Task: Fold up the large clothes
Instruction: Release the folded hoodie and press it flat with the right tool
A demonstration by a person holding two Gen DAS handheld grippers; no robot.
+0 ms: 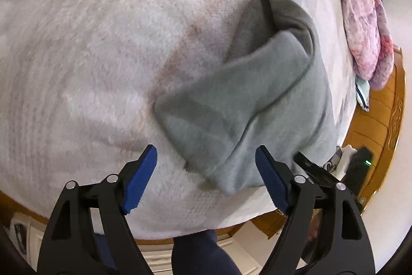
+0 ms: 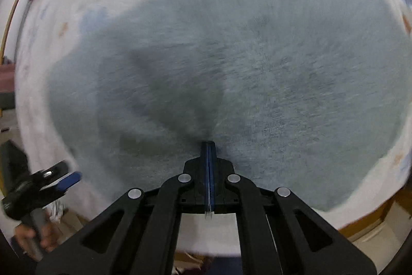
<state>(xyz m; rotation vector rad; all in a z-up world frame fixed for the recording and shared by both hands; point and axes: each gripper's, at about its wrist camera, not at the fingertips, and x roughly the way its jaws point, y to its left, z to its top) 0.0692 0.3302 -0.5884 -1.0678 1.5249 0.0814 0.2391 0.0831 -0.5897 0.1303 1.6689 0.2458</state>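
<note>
A grey-green garment (image 1: pixel 247 105) lies partly folded on a white fluffy bed cover (image 1: pixel 90 56), right of centre in the left wrist view. My left gripper (image 1: pixel 206 159) is open, just short of the garment's near corner, not holding it. In the right wrist view the garment (image 2: pixel 257 68) fills most of the frame, blurred. My right gripper (image 2: pixel 209 146) is shut, its tips pressed against the cloth; whether cloth is pinched between them cannot be told. The left gripper also shows at the lower left of that view (image 2: pixel 64 179).
A pink and purple quilt (image 1: pixel 365 17) is bunched at the bed's far right. A wooden bed frame (image 1: pixel 381 125) runs along the right side. The person's dark trouser leg (image 1: pixel 203 254) stands at the near bed edge.
</note>
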